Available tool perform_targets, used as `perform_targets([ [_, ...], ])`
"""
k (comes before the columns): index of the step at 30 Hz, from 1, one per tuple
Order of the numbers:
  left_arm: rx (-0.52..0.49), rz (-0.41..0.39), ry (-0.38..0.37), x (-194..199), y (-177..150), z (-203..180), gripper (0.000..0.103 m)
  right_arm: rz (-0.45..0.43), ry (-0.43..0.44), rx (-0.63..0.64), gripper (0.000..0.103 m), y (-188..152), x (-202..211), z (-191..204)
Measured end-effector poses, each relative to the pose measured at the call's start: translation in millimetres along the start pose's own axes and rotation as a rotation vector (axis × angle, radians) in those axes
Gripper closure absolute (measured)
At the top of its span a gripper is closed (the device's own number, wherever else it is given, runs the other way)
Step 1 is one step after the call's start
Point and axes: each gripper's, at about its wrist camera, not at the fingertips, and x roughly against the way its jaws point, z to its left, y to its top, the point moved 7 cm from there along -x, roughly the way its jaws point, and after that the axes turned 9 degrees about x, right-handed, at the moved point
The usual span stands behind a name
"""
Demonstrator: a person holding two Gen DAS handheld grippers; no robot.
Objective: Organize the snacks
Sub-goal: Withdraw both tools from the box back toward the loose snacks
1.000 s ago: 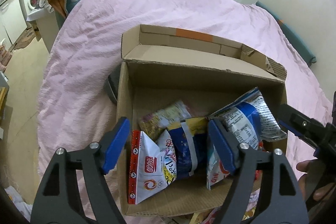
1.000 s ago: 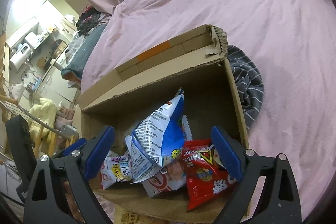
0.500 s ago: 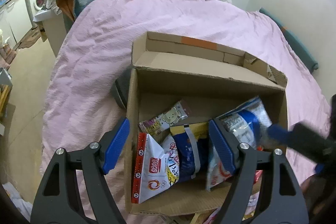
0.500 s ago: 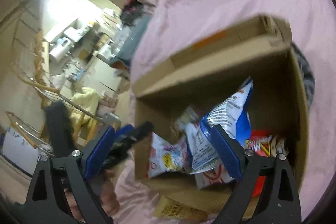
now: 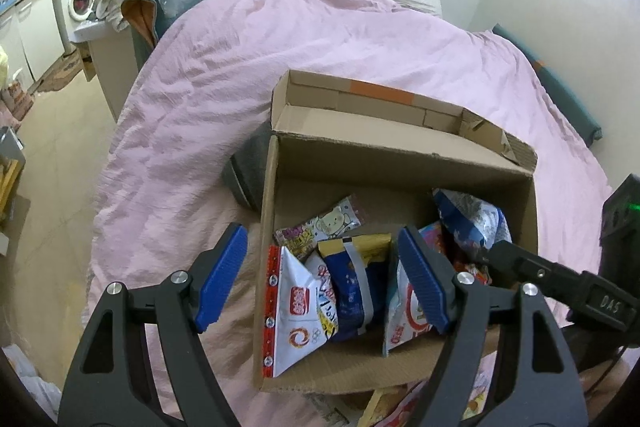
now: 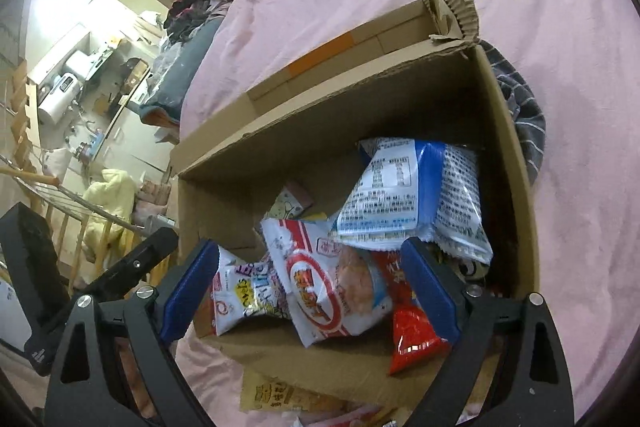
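**Blue-white bag now lying down in the box, both grippers empty**

Change: the big blue-and-white bag [image 6: 416, 193], which stood propped upright against the right wall a second ago, now lies flatter at the back right of the cardboard box [image 5: 400, 155], resting on top of the red packet [image 6: 412, 331] and the red-white bag [image 6: 336, 279]. The right gripper [image 6: 316, 291] swung left half a second ago and is back over the box; its jaws are spread wide and hold nothing. The left gripper [image 5: 324, 275] hovers over the near left corner, jaws spread too, empty.

Other snacks in the box: white-red pouch [image 5: 296, 311], dark blue bag [image 5: 352, 287] and a bear-print packet [image 5: 320, 227] near the back. The box sits on the pink bed [image 5: 280, 39].

Judgement: contents are settling lower, but the packets are still jumbled. More packets show on the bed just in front of the box [image 6: 288, 399], so loading looks unfinished. The next grasp is probably one of those.
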Motion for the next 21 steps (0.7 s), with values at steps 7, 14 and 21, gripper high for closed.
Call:
perform_targets([
  [7, -0.028, -0.028, 0.009, 22, -6, 0, 0.028, -0.026, -0.036, 0.057, 0.008, -12, 30, 10],
  [14, -0.045, -0.057, 0.025, 49, -20, 12, 0.028, -0.036, -0.073, 0.079, 0.008, -26, 49, 13],
  [21, -0.05, -0.023, 0.03, 63, -46, 21, 0.028, -0.035, -0.086, 0.048, 0.008, -47, 67, 9],
])
